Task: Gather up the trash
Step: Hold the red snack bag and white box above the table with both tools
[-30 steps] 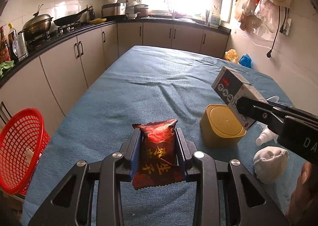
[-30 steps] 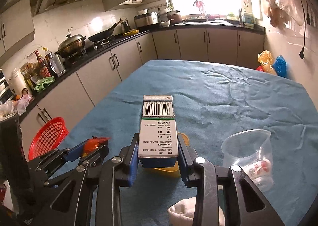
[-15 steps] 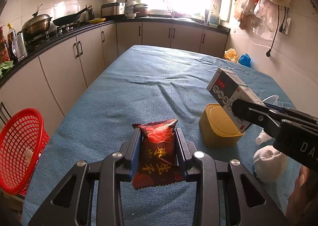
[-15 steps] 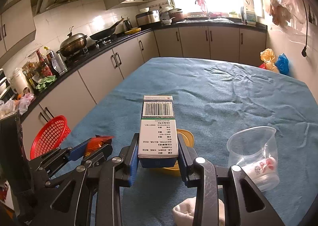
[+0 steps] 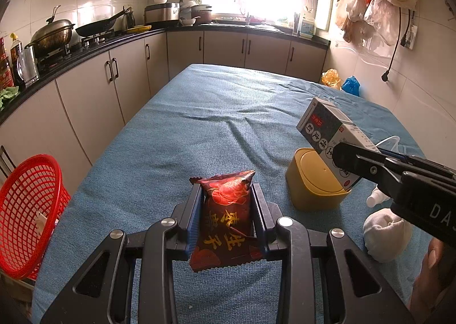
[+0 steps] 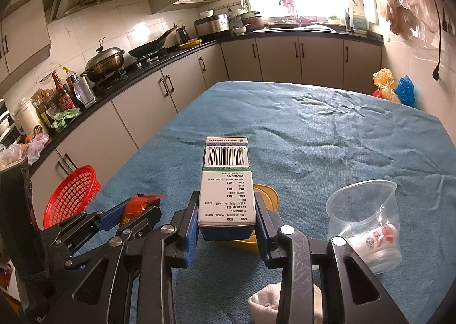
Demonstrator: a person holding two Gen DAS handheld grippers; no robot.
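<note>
Seen from our left wrist, the white carton [image 5: 330, 136] in our right gripper [image 5: 346, 157] has drifted leftward over the yellow tub [image 5: 313, 184], now overlapping more of its lid. From the right wrist, the clear cup [image 6: 367, 218] sits slightly further right of that tub.

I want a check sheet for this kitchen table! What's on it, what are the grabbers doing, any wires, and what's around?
Surface: blue cloth-covered table, wrinkled.
Job's things: dark red snack packet; white printed carton; red mesh basket beside the table.
Clutter: yellow lidded tub; clear plastic cup; white wad.
Grippers: left gripper shut on packet; right gripper shut on carton.
Cables: black cord on wall.
Surroundings: cabinets, stove, window.
</note>
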